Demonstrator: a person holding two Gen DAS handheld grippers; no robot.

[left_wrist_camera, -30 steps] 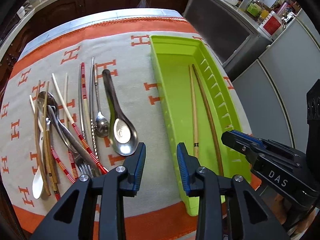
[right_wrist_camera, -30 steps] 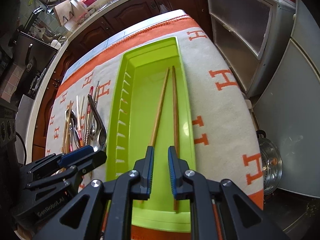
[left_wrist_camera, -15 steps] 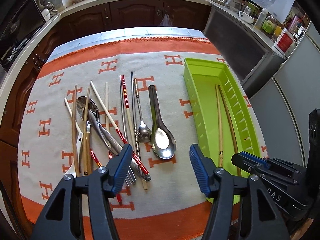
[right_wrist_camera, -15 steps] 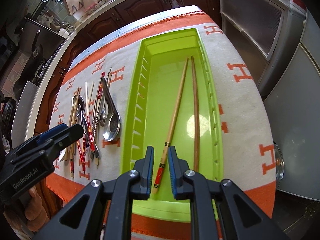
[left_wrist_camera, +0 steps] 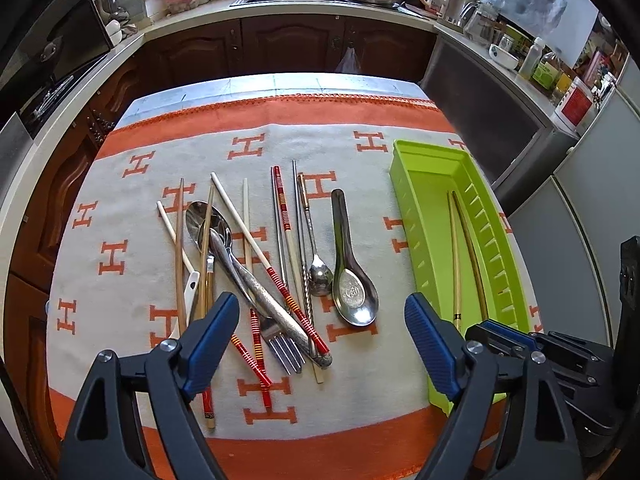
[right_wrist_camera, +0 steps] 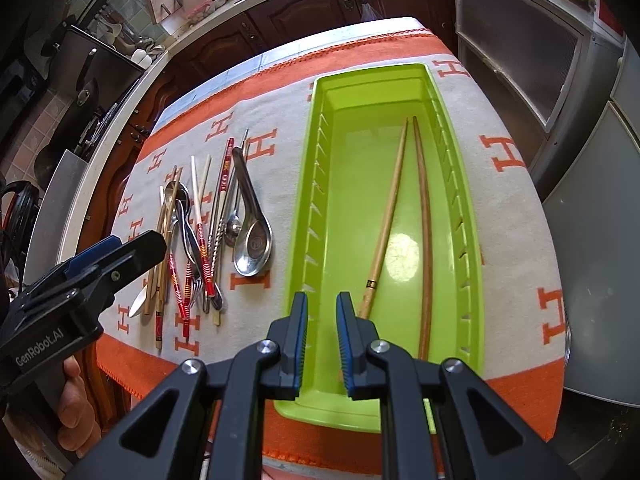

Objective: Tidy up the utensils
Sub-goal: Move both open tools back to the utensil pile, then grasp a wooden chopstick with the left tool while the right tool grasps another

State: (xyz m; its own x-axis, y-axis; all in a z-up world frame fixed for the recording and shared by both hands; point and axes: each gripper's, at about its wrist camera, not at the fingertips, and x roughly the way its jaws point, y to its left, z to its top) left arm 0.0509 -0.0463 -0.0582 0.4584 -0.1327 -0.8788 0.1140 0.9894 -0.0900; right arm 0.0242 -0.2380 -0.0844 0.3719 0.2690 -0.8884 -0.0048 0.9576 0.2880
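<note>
Nearest, the left claw (left_wrist_camera: 318, 338) hangs empty over the utensil pile (left_wrist_camera: 256, 264), its jaws opening. The pile lies left of the green tray (left_wrist_camera: 416, 184), long axes running away from the claw. The right claw (right_wrist_camera: 322, 322), nearly clenched and empty, hovers above the tray, two chopsticks (right_wrist_camera: 404, 200) inside.

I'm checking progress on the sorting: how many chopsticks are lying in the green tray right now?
2. A pale chopstick with a dark band lies toward the middle of the green tray, and a darker one sits beside it nearer the tray's slotted right wall. None seems hidden.
</note>
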